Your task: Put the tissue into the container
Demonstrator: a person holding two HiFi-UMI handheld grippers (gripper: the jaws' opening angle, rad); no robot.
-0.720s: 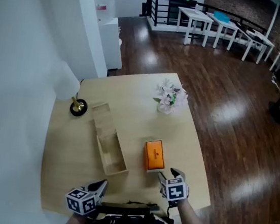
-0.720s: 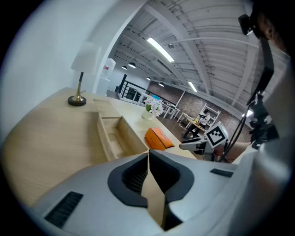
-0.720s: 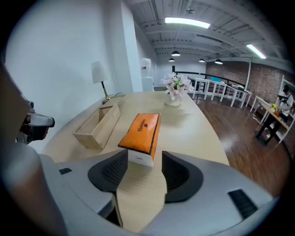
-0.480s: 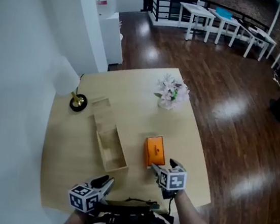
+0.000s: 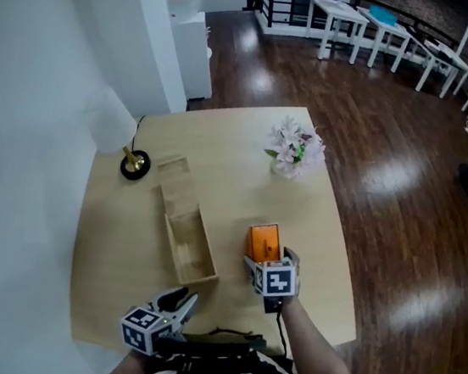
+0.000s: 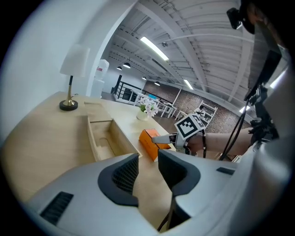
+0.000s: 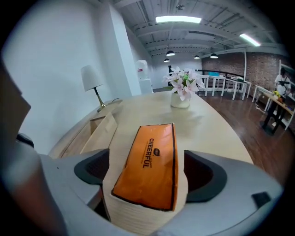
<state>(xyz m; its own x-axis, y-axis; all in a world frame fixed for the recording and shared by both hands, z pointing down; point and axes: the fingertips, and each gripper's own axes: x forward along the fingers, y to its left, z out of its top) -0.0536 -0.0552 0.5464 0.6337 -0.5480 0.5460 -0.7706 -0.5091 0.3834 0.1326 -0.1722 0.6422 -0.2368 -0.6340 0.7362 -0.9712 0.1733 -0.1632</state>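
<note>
The orange soft tissue pack (image 5: pixel 263 242) lies on the pale wooden table (image 5: pixel 125 236), just right of the long open wooden box (image 5: pixel 188 244). The right gripper (image 5: pixel 269 262) straddles it with jaws spread wide. The left gripper (image 6: pixel 147 170) hovers off the box's near end, jaws parted and empty.

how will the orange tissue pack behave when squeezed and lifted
Probably soft: the tissue pack looks like a film-wrapped stack, so it may give when squeezed. Likely light for its size. Its smooth orange wrap could slip; lying flat between the open jaws of the right gripper, it shouldn't roll.
</note>
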